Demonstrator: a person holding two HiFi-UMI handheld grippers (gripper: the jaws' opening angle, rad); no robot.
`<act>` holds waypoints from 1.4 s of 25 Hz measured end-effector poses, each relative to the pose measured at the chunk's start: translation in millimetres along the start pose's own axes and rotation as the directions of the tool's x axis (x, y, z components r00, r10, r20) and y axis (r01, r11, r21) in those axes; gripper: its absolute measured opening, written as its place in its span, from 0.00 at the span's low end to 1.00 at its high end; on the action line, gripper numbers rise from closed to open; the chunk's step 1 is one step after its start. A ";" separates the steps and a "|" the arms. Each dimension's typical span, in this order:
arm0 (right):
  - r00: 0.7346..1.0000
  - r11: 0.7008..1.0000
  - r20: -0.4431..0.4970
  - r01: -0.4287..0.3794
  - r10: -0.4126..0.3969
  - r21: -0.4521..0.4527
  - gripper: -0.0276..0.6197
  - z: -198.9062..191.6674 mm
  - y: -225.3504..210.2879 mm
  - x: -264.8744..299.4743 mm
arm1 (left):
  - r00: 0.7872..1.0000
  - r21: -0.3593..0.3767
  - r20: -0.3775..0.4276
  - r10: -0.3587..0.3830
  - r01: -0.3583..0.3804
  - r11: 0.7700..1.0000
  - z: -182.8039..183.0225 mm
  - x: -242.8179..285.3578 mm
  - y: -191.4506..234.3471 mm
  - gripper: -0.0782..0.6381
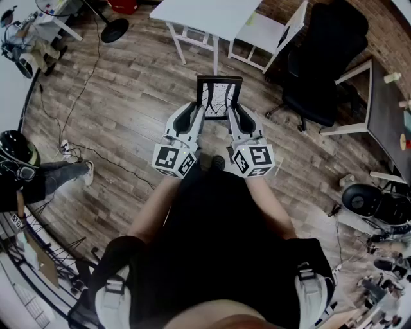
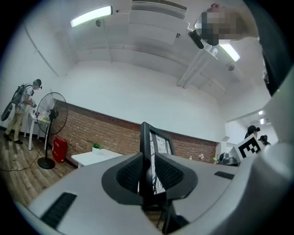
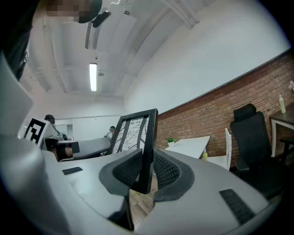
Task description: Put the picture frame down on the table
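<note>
Over the floor [image 1: 128,90], short of the surface [image 1: 205,16], the left gripper [image 1: 198,112] and right gripper [image 1: 234,114] are each gripping a side edge of the upright frame [image 1: 219,96], jaws clenched, steadying it for carrying.

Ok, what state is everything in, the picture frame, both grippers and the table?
picture frame: upright, held in the air by both side edges.
left gripper: shut on the frame's left edge.
right gripper: shut on its right edge.
white table: ahead, frame not yet on it.
</note>
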State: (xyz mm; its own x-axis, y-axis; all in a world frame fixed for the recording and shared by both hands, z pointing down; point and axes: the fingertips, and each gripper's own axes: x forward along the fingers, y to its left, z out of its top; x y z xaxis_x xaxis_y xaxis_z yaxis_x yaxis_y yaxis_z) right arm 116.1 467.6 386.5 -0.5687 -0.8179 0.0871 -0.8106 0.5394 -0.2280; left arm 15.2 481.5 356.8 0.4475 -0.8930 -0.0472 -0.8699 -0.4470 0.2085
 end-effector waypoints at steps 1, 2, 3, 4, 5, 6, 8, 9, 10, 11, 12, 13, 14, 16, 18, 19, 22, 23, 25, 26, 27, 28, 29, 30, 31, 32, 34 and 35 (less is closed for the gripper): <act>1.000 1.000 0.000 0.001 -0.001 0.001 0.15 0.1 0.2 -0.3 | 1.000 -0.001 -0.001 -0.001 0.001 1.000 -0.1 -0.3 0.0 0.23; 1.000 1.000 0.001 0.002 -0.002 0.001 0.15 0.1 0.3 -0.5 | 1.000 -0.002 -0.001 -0.002 0.002 1.000 -0.2 -0.4 0.0 0.23; 1.000 1.000 0.001 0.002 -0.002 0.002 0.15 0.3 0.4 -0.3 | 1.000 -0.002 -0.001 -0.003 0.003 1.000 0.0 -0.4 0.1 0.23; 1.000 1.000 0.000 0.002 -0.002 0.002 0.15 0.6 0.4 0.2 | 1.000 -0.001 0.000 -0.002 0.002 1.000 0.3 -0.1 0.3 0.23; 1.000 1.000 -0.001 0.001 -0.001 0.001 0.15 0.7 0.2 0.9 | 1.000 -0.001 0.000 -0.002 0.002 1.000 0.5 0.3 0.6 0.23; 1.000 1.000 -0.002 0.000 0.000 0.002 0.15 0.6 -0.3 1.5 | 1.000 -0.001 0.000 -0.001 0.001 1.000 0.3 0.8 0.8 0.23; 1.000 1.000 -0.005 -0.001 0.001 0.004 0.15 -0.2 -1.7 3.1 | 1.000 -0.004 0.000 0.001 -0.001 1.000 -0.6 2.3 1.6 0.23; 1.000 1.000 -0.006 -0.003 0.003 0.005 0.15 -0.7 -2.2 4.1 | 1.000 -0.006 0.000 0.001 -0.001 1.000 -1.1 3.0 2.5 0.23; 1.000 1.000 -0.007 -0.004 0.004 0.006 0.15 -1.1 -2.5 5.3 | 1.000 -0.007 -0.001 0.002 -0.002 1.000 -1.4 3.8 3.5 0.23; 1.000 1.000 -0.008 -0.004 0.004 0.007 0.15 -1.5 -2.6 6.5 | 1.000 -0.007 -0.002 0.002 -0.002 1.000 -1.6 4.5 4.7 0.23; 1.000 1.000 -0.009 -0.004 0.004 0.008 0.15 -2.0 -2.6 8.0 | 1.000 -0.007 -0.004 0.001 -0.001 1.000 -1.8 5.3 6.1 0.23; 1.000 1.000 -0.010 -0.004 0.004 0.009 0.15 -2.5 -2.6 9.7 | 1.000 -0.007 -0.006 0.001 -0.001 1.000 -2.1 6.2 7.9 0.23; 1.000 1.000 -0.012 -0.004 0.004 0.010 0.15 -3.2 -2.6 11.5 | 1.000 -0.007 -0.007 0.001 -0.001 1.000 -2.3 7.1 9.7 0.23; 1.000 1.000 -0.014 -0.004 0.004 0.010 0.15 -3.9 -2.6 15.3 | 1.000 -0.010 -0.007 0.002 -0.002 1.000 -2.3 8.9 13.2 0.23; 1.000 1.000 -0.014 -0.002 0.002 0.010 0.15 -3.0 -3.9 20.0 | 1.000 -0.013 -0.006 0.000 0.000 1.000 -1.9 12.4 16.6 0.23; 1.000 1.000 -0.014 0.000 0.000 0.009 0.15 -2.5 -5.4 22.9 | 1.000 -0.014 -0.007 -0.002 0.002 1.000 -2.0 15.2 18.7 0.23; 1.000 1.000 -0.017 0.005 -0.005 0.006 0.15 -1.5 -10.5 34.1 | 1.000 -0.020 -0.011 -0.005 0.005 1.000 -2.5 25.4 27.0 0.23; 1.000 1.000 -0.018 0.007 -0.007 0.005 0.15 -0.8 -12.4 38.2 | 1.000 -0.022 -0.012 -0.007 0.006 1.000 -2.5 29.3 29.9 0.23; 1.000 1.000 -0.018 0.011 -0.011 0.006 0.15 1.5 -17.7 47.0 | 1.000 -0.024 -0.016 -0.011 0.010 1.000 -2.1 38.9 35.3 0.23; 1.000 1.000 -0.018 0.015 -0.015 0.007 0.15 2.6 -20.8 51.6 | 1.000 -0.026 -0.019 -0.014 0.014 1.000 -1.7 44.3 38.0 0.23; 1.000 1.000 -0.019 0.019 -0.019 0.009 0.15 3.6 -23.5 56.5 | 1.000 -0.027 -0.020 -0.018 0.017 0.999 -1.3 49.4 41.1 0.23; 1.000 1.000 -0.019 0.023 -0.022 0.010 0.15 4.2 -25.4 61.7 | 1.000 -0.028 -0.020 -0.021 0.021 0.999 -0.8 54.0 44.9 0.23; 0.999 1.000 -0.020 0.025 -0.025 0.012 0.15 4.7 -26.9 67.1 | 1.000 -0.029 -0.020 -0.024 0.024 0.999 -0.2 58.2 49.1 0.23; 0.999 1.000 -0.019 0.029 -0.029 0.012 0.15 5.3 -28.4 72.7 | 0.999 -0.030 -0.019 -0.028 0.027 0.999 0.6 62.4 53.2 0.23; 0.999 0.999 -0.018 0.033 -0.033 0.013 0.15 6.1 -29.8 78.4 | 0.999 -0.031 -0.018 -0.032 0.031 0.999 1.6 66.5 57.4 0.23; 0.999 0.999 -0.017 0.037 -0.037 0.014 0.15 7.3 -30.6 84.0 | 0.999 -0.031 -0.018 -0.036 0.036 0.999 3.0 70.2 61.7 0.23; 0.999 0.999 -0.011 0.043 -0.043 0.014 0.15 10.2 -29.8 96.2 | 0.999 -0.030 -0.019 -0.044 0.044 0.999 6.8 76.1 71.9 0.23; 0.999 0.999 -0.008 0.045 -0.045 0.013 0.15 11.8 -28.7 103.1 | 0.999 -0.029 -0.018 -0.047 0.046 0.999 9.0 79.0 78.1 0.23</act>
State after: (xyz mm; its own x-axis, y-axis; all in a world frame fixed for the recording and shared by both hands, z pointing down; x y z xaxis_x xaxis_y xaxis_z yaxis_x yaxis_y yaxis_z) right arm 82.3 365.4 390.6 -0.5326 -0.8398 0.1054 -0.8337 0.4991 -0.2361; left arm -19.3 375.6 360.5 0.4916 -0.8700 -0.0392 -0.8418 -0.4862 0.2343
